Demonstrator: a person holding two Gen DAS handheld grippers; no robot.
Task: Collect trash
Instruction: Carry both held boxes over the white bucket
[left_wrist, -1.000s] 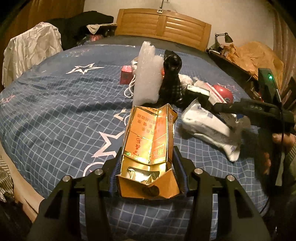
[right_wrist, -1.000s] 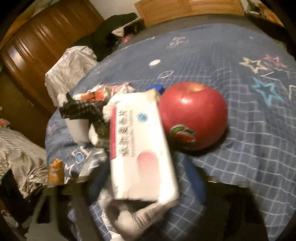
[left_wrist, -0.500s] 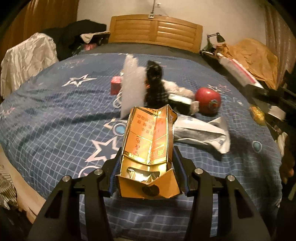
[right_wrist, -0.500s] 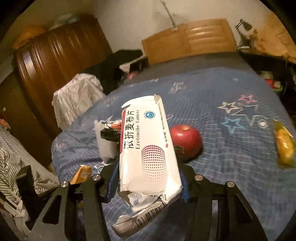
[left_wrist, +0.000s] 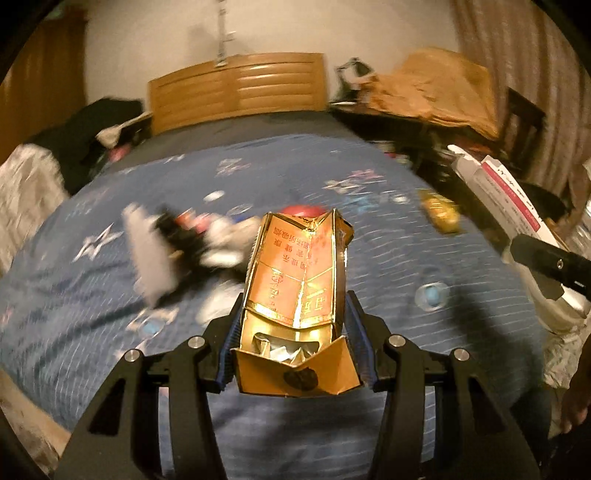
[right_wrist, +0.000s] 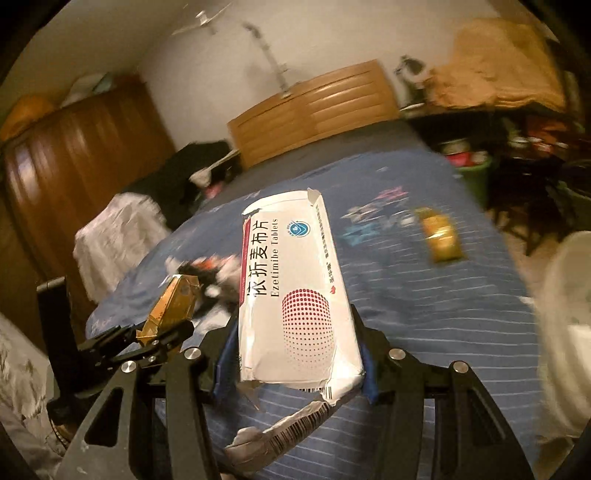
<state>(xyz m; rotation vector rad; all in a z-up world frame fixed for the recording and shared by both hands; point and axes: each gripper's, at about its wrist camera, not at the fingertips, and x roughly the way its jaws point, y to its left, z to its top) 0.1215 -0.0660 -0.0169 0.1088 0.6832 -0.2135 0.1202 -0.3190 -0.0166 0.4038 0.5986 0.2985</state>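
1. The left gripper (left_wrist: 295, 354) clamps the crumpled gold-and-orange cardboard carton (left_wrist: 299, 291) by its two long sides near the open bottom end. That grip probably keeps the torn flap facing the camera and the carton's length pointing toward 12 o'clock, clear of the bed.
2. The right gripper (right_wrist: 295, 365) is closed on the torn white medicine box printed "Ezetimibe Tablets" (right_wrist: 295, 291), squeezed across its width. A ripped barcode flap hangs loose below, so a side grip looks the surest hold.
3. Both pieces of trash are lifted above the blue star-patterned checked bedspread (left_wrist: 424, 317), seemingly for carrying to a bin that the views do not show.
4. At 10 o'clock in the left view, a blurred heap of leftover clutter (left_wrist: 177, 243) lies on the bedspread.
5. At 2 o'clock, a small yellow wrapper (left_wrist: 441, 216) lies well apart from it.
6. Farthest, at 12 o'clock, stands the slatted wooden headboard (left_wrist: 236, 92).
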